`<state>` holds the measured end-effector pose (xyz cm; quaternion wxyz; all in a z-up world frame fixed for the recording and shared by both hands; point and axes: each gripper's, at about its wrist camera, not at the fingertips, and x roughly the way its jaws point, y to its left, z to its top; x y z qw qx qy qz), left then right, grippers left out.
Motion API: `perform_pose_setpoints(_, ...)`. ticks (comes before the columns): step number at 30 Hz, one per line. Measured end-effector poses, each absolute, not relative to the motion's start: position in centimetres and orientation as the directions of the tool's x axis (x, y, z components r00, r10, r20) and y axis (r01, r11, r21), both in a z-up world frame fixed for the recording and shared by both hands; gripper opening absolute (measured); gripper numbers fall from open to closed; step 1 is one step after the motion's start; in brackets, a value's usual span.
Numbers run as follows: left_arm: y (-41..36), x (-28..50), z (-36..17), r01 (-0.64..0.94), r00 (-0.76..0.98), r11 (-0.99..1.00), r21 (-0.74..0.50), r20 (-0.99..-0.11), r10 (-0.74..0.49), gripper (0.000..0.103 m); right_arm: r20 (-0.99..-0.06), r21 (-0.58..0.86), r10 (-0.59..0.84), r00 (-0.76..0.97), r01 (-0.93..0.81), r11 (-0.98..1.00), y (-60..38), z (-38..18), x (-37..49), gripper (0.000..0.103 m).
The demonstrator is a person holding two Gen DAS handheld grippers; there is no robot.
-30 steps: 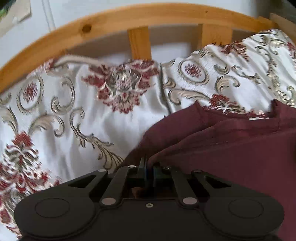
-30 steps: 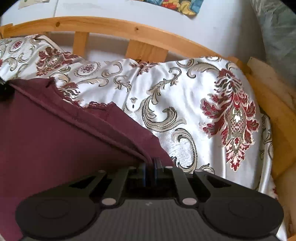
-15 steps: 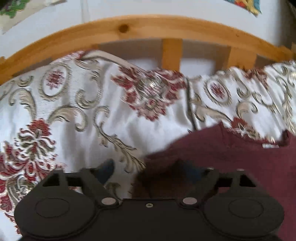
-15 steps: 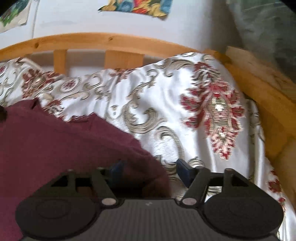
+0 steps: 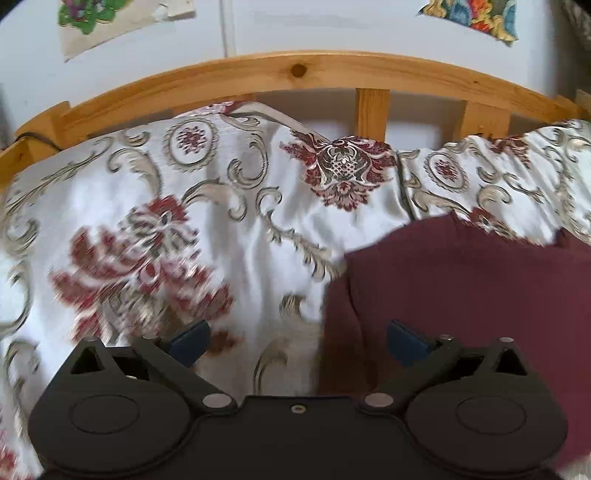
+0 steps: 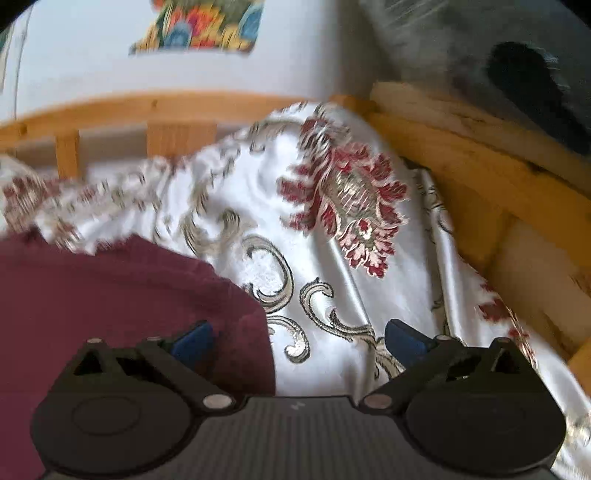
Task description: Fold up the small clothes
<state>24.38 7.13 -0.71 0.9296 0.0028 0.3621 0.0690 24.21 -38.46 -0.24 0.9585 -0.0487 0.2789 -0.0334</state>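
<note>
A maroon garment (image 5: 461, 288) lies flat on a white bedspread with red and gold floral pattern (image 5: 229, 236). In the left wrist view its left edge runs under my left gripper (image 5: 297, 341), which is open and empty, right finger over the cloth. In the right wrist view the garment (image 6: 110, 295) fills the lower left; my right gripper (image 6: 299, 341) is open and empty, its left finger over the garment's right edge.
A wooden slatted headboard (image 5: 295, 74) curves along the back, and a wooden side rail (image 6: 480, 162) runs on the right. A white wall with colourful pictures (image 6: 207, 29) stands behind. The bedspread (image 6: 351, 240) extends to the right of the garment.
Both grippers were shut on the garment's edges a second ago; they have opened and let go. The garment now lies flat, and both grippers have pulled back and outward.
</note>
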Motion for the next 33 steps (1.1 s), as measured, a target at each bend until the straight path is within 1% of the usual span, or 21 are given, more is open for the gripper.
perform_pose_setpoints(2,7.3,22.2,-0.5,-0.123,0.728,0.991,0.046,-0.675,0.122,0.102,-0.504,-0.058,-0.039,0.863,0.011,0.998,-38.4,0.5,22.0,0.103)
perform_pose_setpoints(5,7.1,18.8,-0.3,-0.132,0.708,0.99,0.043,-0.695,0.125,0.102,-0.481,-0.028,0.002,0.876,-0.018,0.999,-37.5,1.0,19.0,0.103)
perform_pose_setpoints(7,6.8,16.8,-0.3,-0.144,0.701,0.988,0.056,-0.699,0.142,0.102,-0.475,-0.022,0.029,0.88,-0.045,0.999,-36.6,0.8,17.0,0.103)
perform_pose_setpoints(10,6.3,14.4,-1.1,-0.161,0.728,0.986,0.042,-0.67,0.147,0.102,-0.467,-0.047,0.042,0.883,-0.072,0.996,-34.9,0.3,14.7,0.103)
perform_pose_setpoints(12,6.0,13.8,-2.1,-0.141,0.744,0.99,0.026,-0.656,0.123,0.102,-0.472,-0.094,-0.001,0.881,-0.049,0.994,-33.7,-0.4,13.6,0.103)
perform_pose_setpoints(14,5.6,14.0,-2.9,-0.141,0.728,0.99,0.028,-0.674,0.123,0.102,-0.477,-0.104,-0.034,0.878,-0.018,0.994,-33.1,-1.0,12.9,0.103)
perform_pose_setpoints(17,5.2,14.2,-3.9,-0.105,0.73,0.994,0.018,-0.677,0.089,0.102,-0.493,-0.018,0.02,0.87,-0.033,0.999,-33.2,-1.5,12.7,0.102)
perform_pose_setpoints(19,5.0,14.2,-4.3,-0.083,0.752,0.996,0.021,-0.654,0.076,0.102,-0.501,0.011,0.038,0.865,-0.037,0.999,-33.3,-1.7,12.8,0.1)
perform_pose_setpoints(21,4.8,14.4,-4.7,-0.071,0.768,0.997,0.027,-0.636,0.072,0.102,-0.507,0.028,0.05,0.86,-0.041,0.999,-33.4,-1.8,13.1,0.091)
perform_pose_setpoints(22,4.8,14.6,-4.9,-0.064,0.773,0.998,0.028,-0.631,0.068,0.102,-0.516,0.038,0.054,0.855,-0.04,0.998,-33.5,-1.9,13.5,0.089)
perform_pose_setpoints(23,4.8,14.8,-5.1,-0.059,0.775,0.998,0.026,-0.629,0.062,0.102,-0.521,0.048,0.055,0.852,-0.035,0.998,-33.5,-2.0,13.7,0.083)
perform_pose_setpoints(24,4.8,15.1,-5.3,-0.056,0.778,0.998,0.021,-0.626,0.057,0.102,-0.524,0.057,0.055,0.85,-0.029,0.998,-33.5,-2.1,14.0,0.073)
perform_pose_setpoints(25,4.9,15.3,-5.5,-0.057,0.78,0.998,0.017,-0.624,0.055,0.102,-0.53,0.067,0.052,0.846,-0.02,0.998,-33.7,-2.2,14.3,0.068)
perform_pose_setpoints(26,5.0,15.5,-5.7,-0.063,0.778,0.998,0.011,-0.626,0.056,0.102,-0.539,0.076,0.049,0.841,-0.01,0.997,-33.8,-2.4,14.6,0.057)
perform_pose_setpoints(27,5.1,15.8,-5.9,-0.069,0.775,0.998,0.0,-0.63,0.054,0.102,-0.548,0.088,0.049,0.835,-0.001,0.996,-34.0,-2.5,14.8,0.049)
perform_pose_setpoints(28,5.3,16.0,-6.0,-0.072,0.771,0.997,-0.014,-0.635,0.047,0.102,-0.558,0.104,0.049,0.828,0.011,0.995,-34.2,-2.7,15.0,0.046)
perform_pose_setpoints(30,5.7,16.2,-6.1,-0.08,0.769,0.996,-0.04,-0.638,0.036,0.102,-0.573,0.136,0.054,0.818,0.03,0.99,-34.7,-3.2,15.1,0.03)
perform_pose_setpoints(31,5.8,16.2,-6.1,-0.082,0.77,0.995,-0.05,-0.638,0.032,0.102,-0.576,0.141,0.05,0.816,0.039,0.989,-34.9,-3.3,15.1,0.025)
perform_pose_setpoints(32,5.9,16.2,-6.1,-0.082,0.771,0.995,-0.057,-0.636,0.028,0.102,-0.578,0.139,0.044,0.815,0.045,0.989,-35.0,-3.5,14.9,0.014)
perform_pose_setpoints(33,6.1,16.2,-6.2,-0.081,0.772,0.995,-0.061,-0.635,0.024,0.102,-0.573,0.144,0.051,0.818,0.039,0.989,-35.1,-3.5,14.7,0.007)
